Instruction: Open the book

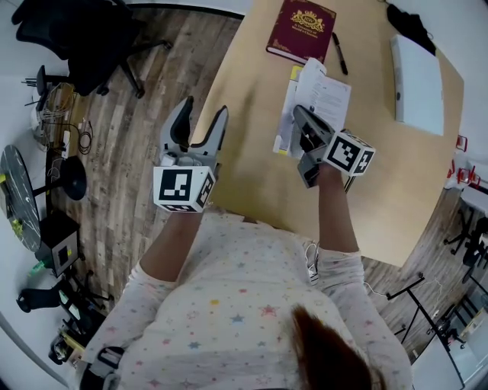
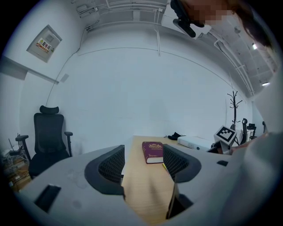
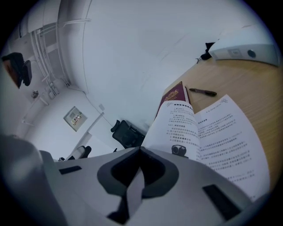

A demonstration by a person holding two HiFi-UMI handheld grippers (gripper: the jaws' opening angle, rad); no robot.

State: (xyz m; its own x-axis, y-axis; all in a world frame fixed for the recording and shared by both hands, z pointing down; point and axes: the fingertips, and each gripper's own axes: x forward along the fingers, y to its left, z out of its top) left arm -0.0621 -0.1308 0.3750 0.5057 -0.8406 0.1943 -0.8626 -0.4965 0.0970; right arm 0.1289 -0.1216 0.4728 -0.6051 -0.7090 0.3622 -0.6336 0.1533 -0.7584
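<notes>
A white paperback book [image 1: 316, 99] lies on the wooden table [image 1: 252, 68], partly open, with a leaf lifted off the printed page [image 3: 225, 141] below. My right gripper [image 1: 303, 122] is shut on that raised leaf [image 3: 181, 126]; in the right gripper view the right gripper [image 3: 139, 152] has a thin sheet pinched between its closed jaws. My left gripper [image 1: 204, 110] hovers over the table's left edge, open with nothing in it. In the left gripper view the left gripper [image 2: 143, 163] looks along the tabletop.
A shut maroon book [image 1: 301, 29] lies at the far end of the table, also in view as the maroon book [image 2: 152, 151] and maroon book [image 3: 173, 96]. A black pen [image 1: 339, 53], a white box [image 1: 417, 76] and a black item [image 1: 410, 23] lie nearby. A black office chair [image 1: 84, 38] stands off to the left.
</notes>
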